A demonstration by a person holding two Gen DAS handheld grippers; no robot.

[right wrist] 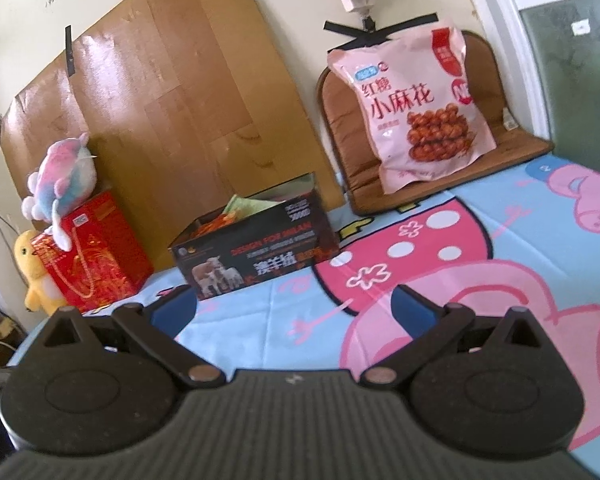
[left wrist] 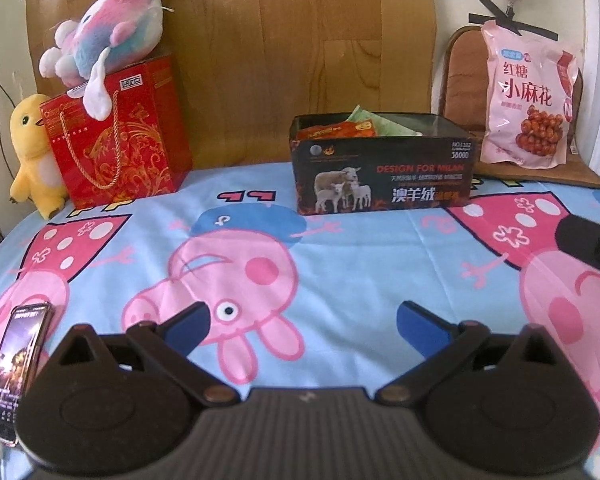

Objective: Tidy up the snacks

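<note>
A black open box (left wrist: 384, 176) with sheep printed on it stands at the back of the table and holds orange and green snack packets (left wrist: 340, 130). It also shows in the right wrist view (right wrist: 256, 248), with the packets (right wrist: 228, 216) inside. A large pink snack bag (left wrist: 528, 96) leans upright on a brown cushion at the back right, also in the right wrist view (right wrist: 420, 108). My left gripper (left wrist: 302, 318) is open and empty above the cloth, well short of the box. My right gripper (right wrist: 296, 304) is open and empty; part of it shows in the left wrist view (left wrist: 592, 246).
A red gift bag (left wrist: 120, 136) with a pastel plush (left wrist: 108, 36) on top and a yellow chick plush (left wrist: 32, 156) stand at the back left. A phone (left wrist: 14, 368) lies at the near left edge. A brown cushion (right wrist: 516, 152) sits at the back right. The pig-print cloth (left wrist: 340, 264) covers the table.
</note>
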